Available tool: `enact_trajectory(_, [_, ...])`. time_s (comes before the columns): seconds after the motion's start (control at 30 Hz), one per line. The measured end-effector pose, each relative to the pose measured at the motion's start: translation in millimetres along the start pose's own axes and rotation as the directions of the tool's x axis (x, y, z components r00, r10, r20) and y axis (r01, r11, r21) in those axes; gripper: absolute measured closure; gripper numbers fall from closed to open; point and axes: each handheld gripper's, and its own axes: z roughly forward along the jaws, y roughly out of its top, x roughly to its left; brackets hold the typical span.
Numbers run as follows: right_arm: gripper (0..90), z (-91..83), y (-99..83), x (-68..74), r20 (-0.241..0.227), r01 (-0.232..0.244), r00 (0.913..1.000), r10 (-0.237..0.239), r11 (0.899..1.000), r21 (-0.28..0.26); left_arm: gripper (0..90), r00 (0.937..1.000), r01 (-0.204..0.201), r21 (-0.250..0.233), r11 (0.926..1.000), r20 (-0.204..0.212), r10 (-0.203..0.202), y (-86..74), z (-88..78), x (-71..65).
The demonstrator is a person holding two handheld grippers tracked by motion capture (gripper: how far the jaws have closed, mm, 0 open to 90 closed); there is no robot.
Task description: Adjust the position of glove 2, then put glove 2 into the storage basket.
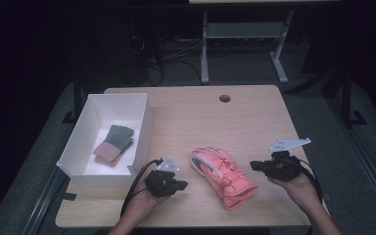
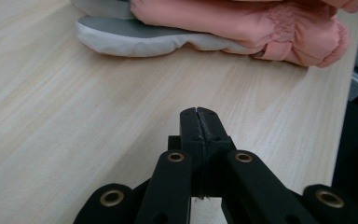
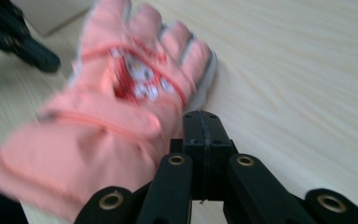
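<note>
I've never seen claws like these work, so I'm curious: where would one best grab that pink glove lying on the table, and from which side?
Probably at the cuff, the puffy wide end of the glove that points toward the person. It is gathered and thick, so it gives more to pinch than the flat fingers. The right claw, shut now, sits right beside it and would need to open, then come in low from that side.

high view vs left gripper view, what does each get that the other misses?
High view alone: the white rectangular bin holding folded grey-and-pink cloth, the right gripper, both hands. Left gripper view alone: the left gripper jaws pressed shut, and the glove's grey-white palm side against the wood. Shared: the padded salmon-pink glove on the light wooden table.
</note>
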Motion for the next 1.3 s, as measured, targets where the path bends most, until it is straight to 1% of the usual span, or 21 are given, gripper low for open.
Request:
enact_trajectory(0.03, [90.0,-0.5,-5.5,-1.7,0.006,0.001,1.0000,-0.001,1.000,0.002,89.7,1.0000,0.006,-0.003,1.0000,0.002,-0.006,0.5,0.9,-0.8])
enact_trajectory(0.07, [90.0,-0.1,-8.7,-3.1,0.003,0.007,1.0000,-0.007,1.000,0.004,89.8,1.0000,-0.008,0.008,0.9999,0.000,0.008,2.0,1.9,-0.8])
enact_trajectory(0.13, [90.0,1.8,-16.6,-3.3,-0.006,0.006,1.0000,-0.006,1.000,0.028,89.7,0.9999,0.003,0.001,1.0000,0.011,-0.003,6.8,7.4,-3.4])
enact_trajectory(0.23, [90.0,9.4,-28.2,-1.4,-0.021,0.037,0.9992,-0.036,0.996,0.076,89.7,0.9995,-0.024,0.018,0.9996,0.020,0.023,19.1,19.6,-6.1])
enact_trajectory(0.27, [90.0,12.8,-31.5,-0.5,-0.030,0.039,0.9989,-0.037,0.995,0.087,89.7,0.9996,-0.019,0.016,0.9997,0.020,0.019,22.8,24.4,-6.5])
enact_trajectory(0.33, [90.0,17.1,-34.0,2.1,-0.041,0.048,0.9982,-0.043,0.993,0.111,89.7,0.9995,-0.021,0.034,0.9992,0.026,0.020,28.4,32.8,-5.3])
enact_trajectory(0.4, [90.0,22.1,-33.7,5.4,-0.058,0.070,0.9963,-0.063,0.990,0.126,89.7,0.9994,-0.017,0.037,0.9992,0.029,0.016,34.8,40.9,-2.9])
enact_trajectory(0.43, [90.0,23.8,-33.0,7.5,-0.065,0.070,0.9959,-0.062,0.989,0.130,89.7,0.9996,-0.013,0.036,0.9993,0.027,0.012,38.1,44.5,-2.3])
enact_trajectory(0.47, [90.0,25.5,-33.0,8.2,-0.070,0.086,0.9945,-0.078,0.988,0.128,89.7,0.9996,-0.014,0.035,0.9993,0.024,0.013,41.1,47.0,-1.5])
enact_trajectory(0.6, [90.0,29.7,-35.0,11.4,-0.082,0.091,0.9934,-0.080,0.986,0.142,89.7,0.9998,-0.008,0.042,0.9991,0.016,0.007,48.0,53.5,3.7])
enact_trajectory(0.63, [90.0,30.4,-35.1,12.4,-0.086,0.087,0.9934,-0.075,0.986,0.144,89.7,0.9997,0.013,0.031,0.9994,0.021,-0.013,48.1,55.4,4.4])
enact_trajectory(0.67, [90.0,31.1,-35.0,13.0,-0.089,0.091,0.9930,-0.078,0.985,0.148,89.7,0.9992,0.027,0.030,0.9992,0.027,-0.028,48.2,56.2,5.6])
enact_trajectory(0.73, [90.0,33.2,-35.5,14.7,-0.097,0.098,0.9917,-0.084,0.985,0.144,89.7,0.9991,0.028,0.042,0.9987,0.030,-0.029,49.1,57.6,9.0])
enact_trajectory(0.8, [90.0,35.0,-35.6,17.5,-0.110,0.103,0.9901,-0.087,0.983,0.150,89.7,0.9985,0.042,0.035,0.9985,0.034,-0.043,50.1,58.6,11.1])
enact_trajectory(0.87, [90.0,37.1,-35.0,21.6,-0.120,0.104,0.9890,-0.086,0.982,0.157,89.7,0.9988,0.031,0.036,0.9989,0.036,-0.032,50.9,58.5,14.2])
enact_trajectory(0.93, [90.0,40.3,-33.6,26.3,-0.136,0.117,0.9860,-0.096,0.981,0.152,89.7,0.9980,0.047,0.019,0.9987,0.043,-0.047,49.7,58.8,16.0])
enact_trajectory(0.97, [90.0,42.2,-32.6,28.9,-0.144,0.123,0.9843,-0.102,0.982,0.147,89.7,0.9982,0.039,0.023,0.9990,0.046,-0.040,49.3,58.3,17.5])
enact_trajectory(1.0, [90.0,43.9,-31.5,31.3,-0.154,0.134,0.9819,-0.111,0.980,0.147,89.7,0.9979,0.043,0.015,0.9989,0.047,-0.044,49.0,58.5,17.0])
enact_trajectory(1.1, [90.0,48.0,-28.6,37.3,-0.179,0.155,0.9751,-0.131,0.979,0.130,89.7,0.9983,0.019,0.019,0.9996,0.055,-0.020,49.3,56.6,18.3])
enact_trajectory(1.23, [90.0,53.0,-26.7,46.2,-0.205,0.170,0.9686,-0.141,0.977,0.131,89.7,0.9971,0.032,0.009,0.9995,0.069,-0.032,49.6,55.8,22.7])
enact_trajectory(1.3, [90.0,56.5,-26.2,50.5,-0.221,0.185,0.9631,-0.154,0.974,0.130,89.7,0.9965,0.035,-0.001,0.9994,0.075,-0.035,49.8,54.5,25.8])
